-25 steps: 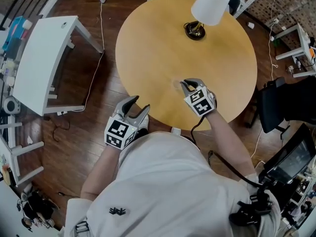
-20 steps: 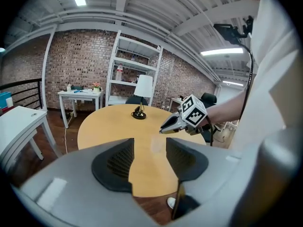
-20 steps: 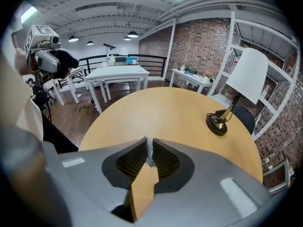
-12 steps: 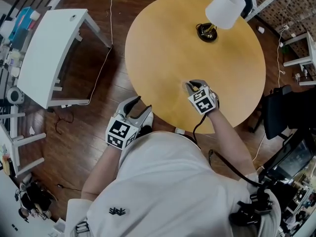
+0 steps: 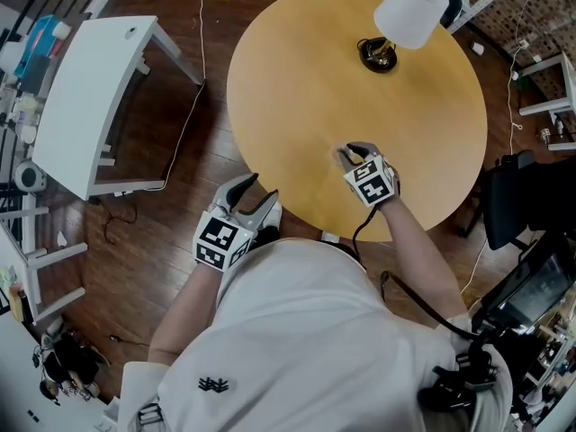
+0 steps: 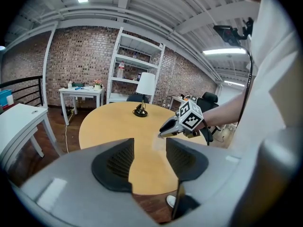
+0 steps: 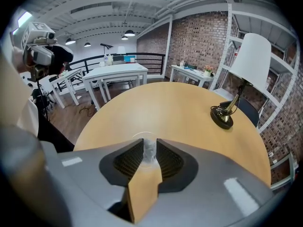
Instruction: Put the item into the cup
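The round wooden table [image 5: 297, 88] is the reference for all positions. A white side table [image 5: 90, 88] stands on the dark floor well off the round table's left side. A lamp with a white shade [image 5: 409, 12] stands on the round table at the far edge, its dark base resting on the tabletop. The person's white-sleeved torso is at the table's near edge. The right gripper [image 5: 353, 156] is over the near part of the tabletop, inside the edge, jaws pointing toward the table's middle. In the right gripper view its jaws stand narrow, closed on the wall of a transparent cup [image 7: 149, 149]. The cup's round rim shows faintly just beyond the jaw tips, over the tabletop and well apart from the lamp. Whether the cup's base touches the tabletop cannot be told. The left gripper [image 5: 247, 192] is held off the table, just outside its near-left edge, above the floor. In the left gripper view its jaws stand wide apart with nothing between them.
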### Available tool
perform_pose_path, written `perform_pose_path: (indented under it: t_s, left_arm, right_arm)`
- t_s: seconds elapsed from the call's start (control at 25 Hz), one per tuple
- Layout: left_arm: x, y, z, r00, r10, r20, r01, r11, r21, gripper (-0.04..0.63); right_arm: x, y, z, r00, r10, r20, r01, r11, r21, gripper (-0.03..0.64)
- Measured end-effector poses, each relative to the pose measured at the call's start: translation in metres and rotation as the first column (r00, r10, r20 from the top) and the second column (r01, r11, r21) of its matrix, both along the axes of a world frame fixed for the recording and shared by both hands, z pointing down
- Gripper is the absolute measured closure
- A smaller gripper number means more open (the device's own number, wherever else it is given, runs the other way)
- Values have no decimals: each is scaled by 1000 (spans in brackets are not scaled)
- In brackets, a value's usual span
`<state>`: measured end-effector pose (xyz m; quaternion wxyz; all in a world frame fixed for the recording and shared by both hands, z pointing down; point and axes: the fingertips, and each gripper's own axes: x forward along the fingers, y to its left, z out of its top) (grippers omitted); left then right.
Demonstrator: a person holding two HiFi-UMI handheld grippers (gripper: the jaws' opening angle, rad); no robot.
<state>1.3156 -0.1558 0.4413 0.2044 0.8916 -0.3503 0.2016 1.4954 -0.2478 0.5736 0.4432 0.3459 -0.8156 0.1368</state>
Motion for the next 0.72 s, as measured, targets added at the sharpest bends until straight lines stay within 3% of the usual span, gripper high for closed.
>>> perform_pose_path:
  t_s: [0.36,0.72]
  left_arm:
    - [12,-2,0,999,33,5,-33,999,7,414]
    - [56,1,-6,995,100,13,-100,995,27,414]
  right_arm:
    - [8,4,-10,999,39,37,-40,999,23,527]
    - [39,28,-44,990,95,105,-103,992,72,529]
